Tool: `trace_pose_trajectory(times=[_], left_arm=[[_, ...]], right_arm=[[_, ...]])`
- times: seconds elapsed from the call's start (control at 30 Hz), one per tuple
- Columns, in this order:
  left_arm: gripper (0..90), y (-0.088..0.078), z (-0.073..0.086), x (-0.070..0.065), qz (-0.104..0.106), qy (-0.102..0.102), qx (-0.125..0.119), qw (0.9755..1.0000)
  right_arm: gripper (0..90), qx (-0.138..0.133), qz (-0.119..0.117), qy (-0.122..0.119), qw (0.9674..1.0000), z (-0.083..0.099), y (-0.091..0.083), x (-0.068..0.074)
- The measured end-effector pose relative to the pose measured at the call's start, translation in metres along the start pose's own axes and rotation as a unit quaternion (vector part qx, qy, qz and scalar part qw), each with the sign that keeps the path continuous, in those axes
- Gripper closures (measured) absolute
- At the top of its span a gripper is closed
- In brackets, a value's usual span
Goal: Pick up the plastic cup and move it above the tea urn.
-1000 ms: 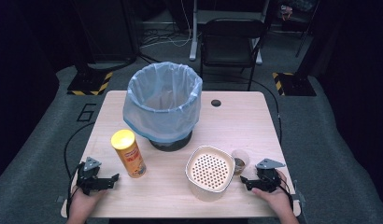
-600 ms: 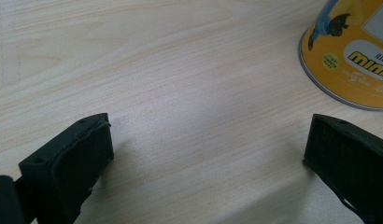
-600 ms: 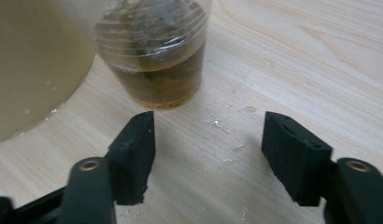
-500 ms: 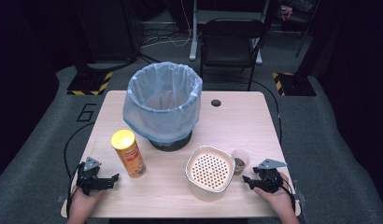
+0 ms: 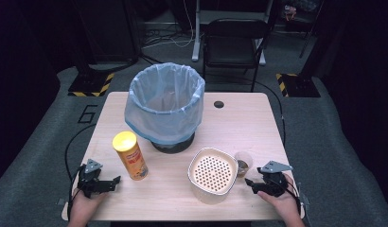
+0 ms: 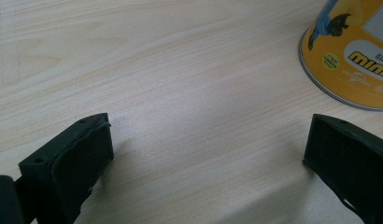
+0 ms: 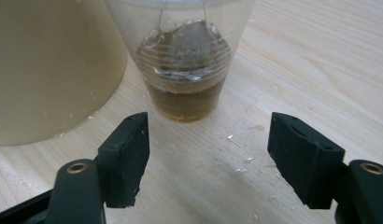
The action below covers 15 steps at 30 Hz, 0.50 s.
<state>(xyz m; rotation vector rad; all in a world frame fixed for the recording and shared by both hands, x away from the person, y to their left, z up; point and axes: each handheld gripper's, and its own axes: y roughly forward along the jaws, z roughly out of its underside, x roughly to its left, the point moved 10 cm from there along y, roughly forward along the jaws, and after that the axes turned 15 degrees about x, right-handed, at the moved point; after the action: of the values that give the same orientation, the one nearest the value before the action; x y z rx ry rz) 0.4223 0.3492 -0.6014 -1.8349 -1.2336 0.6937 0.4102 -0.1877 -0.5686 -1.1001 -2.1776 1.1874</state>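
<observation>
The right gripper (image 5: 252, 184) rests low on the table (image 5: 249, 123) at its near right corner, pointed at the clear plastic cup (image 7: 182, 56) just ahead of its tips, likely lined up to take it; its jaws have just been opening and now stand apart with bare wood between them, the cup not yet inside. The cup stands upright, close beside the cream strainer bowl (image 5: 212, 174), holding a little brown liquid and what looks like a soaked tea bag, hard to make out through the wet wall. Its rim is cut off in the right gripper view. The left gripper (image 5: 111, 182) lies idle at the near left corner, jaws wide and empty, near the yellow snack can (image 5: 130, 155), whose label is cropped. The bin (image 5: 164, 106) with its blue bag sits centre-back, probably for waste; its inside is partly hidden
</observation>
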Motion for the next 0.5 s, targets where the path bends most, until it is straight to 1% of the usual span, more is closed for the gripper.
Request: trace_pose_trajectory(times=[0.07, 0.1, 0.13, 0.17, 0.2, 0.23, 0.27, 0.37, 0.43, 0.47, 0.5], left_arm=[[1.0, 0.0, 0.0, 0.0, 0.0, 0.0, 0.0, 1.0], [1.0, 0.0, 0.0, 0.0, 0.0, 0.0, 0.0, 1.0], [1.0, 0.0, 0.0, 0.0, 0.0, 0.0, 0.0, 1.0], [1.0, 0.0, 0.0, 0.0, 0.0, 0.0, 0.0, 1.0], [1.0, 0.0, 0.0, 0.0, 0.0, 0.0, 0.0, 1.0], [1.0, 0.0, 0.0, 0.0, 0.0, -0.001, 0.0, 1.0], [1.0, 0.0, 0.0, 0.0, 0.0, 0.0, 0.0, 1.0], [1.0, 0.0, 0.0, 0.0, 0.0, 0.0, 0.0, 1.0], [1.0, 0.0, 0.0, 0.0, 0.0, 0.0, 0.001, 1.0], [1.0, 0.0, 0.0, 0.0, 0.0, 0.0, 0.001, 1.0], [1.0, 0.0, 0.0, 0.0, 0.0, 0.0, 0.001, 1.0]], right_arm=[[28.0, -0.001, -0.005, -0.005, 1.0, -0.001, -0.001, 0.001], [27.6, -0.003, -0.007, -0.013, 0.9999, -0.002, -0.002, 0.001], [27.5, -0.015, -0.007, -0.011, 0.9998, -0.005, -0.002, 0.002], [27.4, -0.019, -0.008, -0.012, 0.9997, -0.007, -0.002, 0.001], [27.0, -0.021, -0.014, -0.007, 0.9997, -0.008, -0.003, 0.003], [23.9, -0.021, -0.017, -0.016, 0.9995, -0.011, -0.004, 0.004], [23.9, -0.021, -0.017, -0.016, 0.9995, -0.011, -0.004, 0.004], [22.7, -0.031, -0.018, -0.007, 0.9993, -0.019, -0.007, 0.006], [22.7, -0.032, -0.022, -0.013, 0.9992, -0.021, -0.009, 0.006], [22.7, -0.029, -0.026, -0.007, 0.9992, -0.021, -0.01, 0.006], [22.7, -0.033, -0.029, -0.001, 0.999, -0.022, -0.011, 0.007]])
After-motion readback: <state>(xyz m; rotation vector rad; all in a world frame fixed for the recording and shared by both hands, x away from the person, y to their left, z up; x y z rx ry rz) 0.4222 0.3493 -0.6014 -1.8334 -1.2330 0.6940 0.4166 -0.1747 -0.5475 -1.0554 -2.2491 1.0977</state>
